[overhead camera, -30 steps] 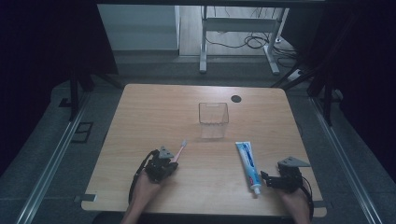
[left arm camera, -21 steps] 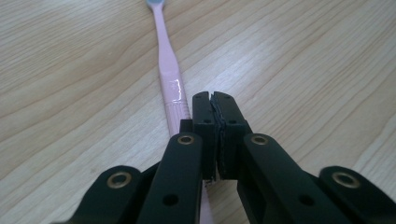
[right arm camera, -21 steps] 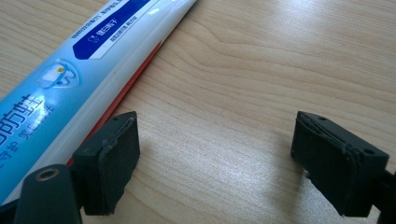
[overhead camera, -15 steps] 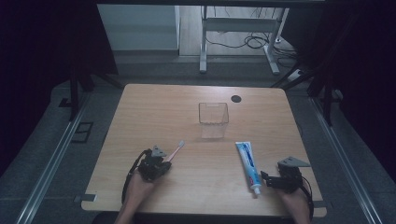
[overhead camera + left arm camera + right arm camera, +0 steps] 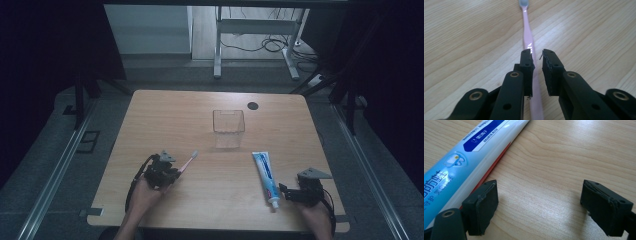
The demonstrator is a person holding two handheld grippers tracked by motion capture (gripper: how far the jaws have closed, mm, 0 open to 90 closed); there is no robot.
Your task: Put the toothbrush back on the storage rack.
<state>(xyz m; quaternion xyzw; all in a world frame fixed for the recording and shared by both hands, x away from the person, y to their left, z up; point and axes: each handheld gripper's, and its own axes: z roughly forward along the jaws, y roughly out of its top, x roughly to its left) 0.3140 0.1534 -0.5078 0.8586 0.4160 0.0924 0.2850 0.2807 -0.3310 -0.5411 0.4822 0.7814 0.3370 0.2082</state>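
left claw (image 5: 537, 58): i just opened it a crack, pink toothbrush (image 5: 527, 37) between, unheld | right claw (image 5: 539, 202): wide, empty beside toothpaste (image 5: 471, 147) | risk: brush may roll away

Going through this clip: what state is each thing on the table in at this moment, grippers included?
Toothbrush: lying flat on the table, handle between the left jaws, pads not pressing on it.
Left gripper: jaws narrowly apart, having just been opening.
Right gripper: jaws wide open, empty, beside the tube.
Toothpaste tube: lying flat, cap toward the person.
Clear container: upright, empty.
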